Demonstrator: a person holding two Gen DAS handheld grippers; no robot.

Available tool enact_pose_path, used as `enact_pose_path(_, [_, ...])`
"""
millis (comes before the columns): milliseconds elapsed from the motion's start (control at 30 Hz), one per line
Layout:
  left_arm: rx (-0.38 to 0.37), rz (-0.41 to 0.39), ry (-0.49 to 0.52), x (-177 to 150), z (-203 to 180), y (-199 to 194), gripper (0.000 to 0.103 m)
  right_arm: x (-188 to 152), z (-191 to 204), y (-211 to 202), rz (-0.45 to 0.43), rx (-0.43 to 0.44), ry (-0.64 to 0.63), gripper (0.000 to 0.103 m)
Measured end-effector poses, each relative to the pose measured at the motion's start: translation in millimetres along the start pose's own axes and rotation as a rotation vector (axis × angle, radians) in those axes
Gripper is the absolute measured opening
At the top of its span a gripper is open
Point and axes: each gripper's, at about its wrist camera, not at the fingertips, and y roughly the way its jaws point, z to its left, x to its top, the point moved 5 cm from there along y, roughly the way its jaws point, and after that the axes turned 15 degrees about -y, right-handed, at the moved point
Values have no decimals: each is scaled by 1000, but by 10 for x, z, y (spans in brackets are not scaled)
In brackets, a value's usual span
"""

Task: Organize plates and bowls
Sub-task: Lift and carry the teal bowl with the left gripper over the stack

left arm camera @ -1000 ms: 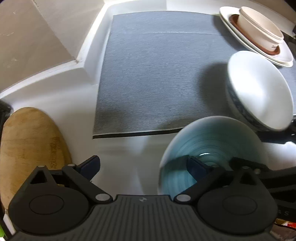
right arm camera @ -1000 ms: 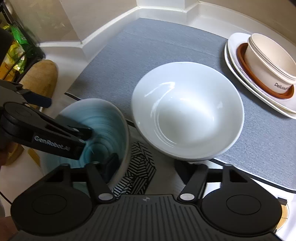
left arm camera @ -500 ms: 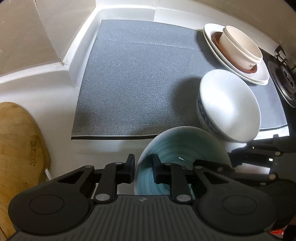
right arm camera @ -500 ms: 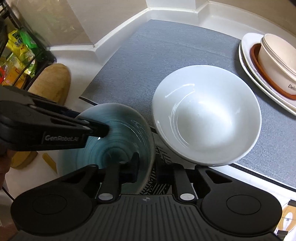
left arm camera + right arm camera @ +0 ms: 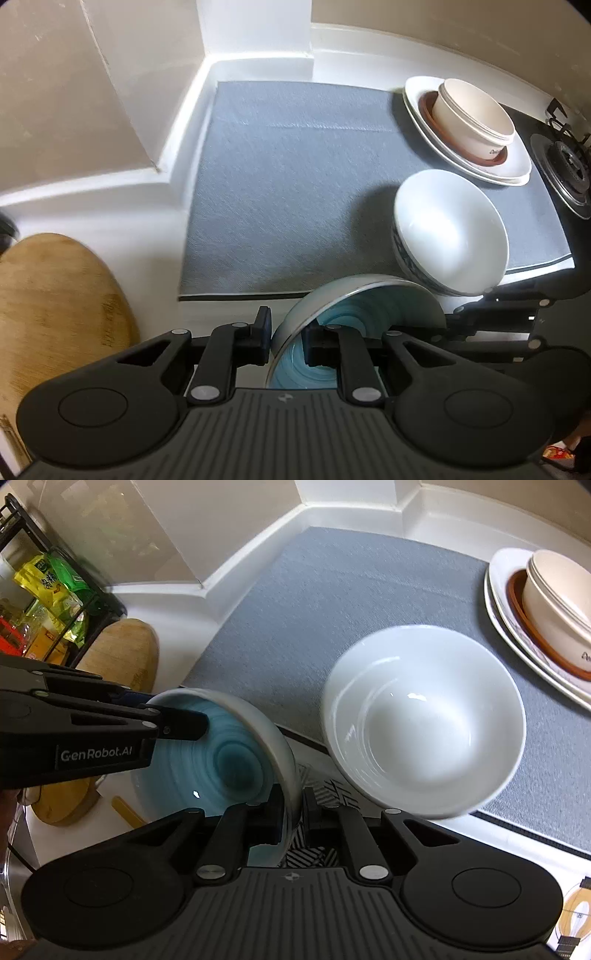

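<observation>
A teal bowl [image 5: 369,306] hangs tilted just in front of the grey mat's [image 5: 295,184] near edge. My left gripper [image 5: 287,338] is shut on its left rim, one finger inside the bowl and one outside. Seen from the right wrist, the same teal bowl [image 5: 221,760] has its right rim pinched in my right gripper [image 5: 293,818], with the left gripper [image 5: 159,709] reaching in from the left. A white bowl [image 5: 424,731] with a blue pattern outside sits at the mat's near edge, right of the teal one. A cream bowl [image 5: 476,118] stands on stacked plates [image 5: 517,173] at the back right.
A wooden cutting board [image 5: 55,314] lies on the white counter to the left. A stove burner [image 5: 569,166] is at the far right. A wire rack with packets [image 5: 55,590] stands beyond the board. A black-and-white patterned item [image 5: 317,786] lies under the bowls. Walls close the back corner.
Both grippers went from open to shut on the teal bowl's rim, left side and right side. The left gripper has risen and the bowl now tilts.
</observation>
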Motion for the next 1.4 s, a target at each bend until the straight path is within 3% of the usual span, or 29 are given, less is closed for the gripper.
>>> enact_pose_path(400, [-9,-39,-79,123,176,2,18,211,55,53,-30,-10,-12,11])
enact_pose_path(900, [-37,-105,-116,428,190,-294,18,555,-33,-263,-146,-18,-16,11])
enact_pose_path(1133, [-88,-150,-67,685,-162,-439,18,686,-338,-510,-204,-62,15,11])
enact_pose_path(1400, [-188,-209,25,1100,-928,-569,18,696,-971,-1079,-290,-162,68,11])
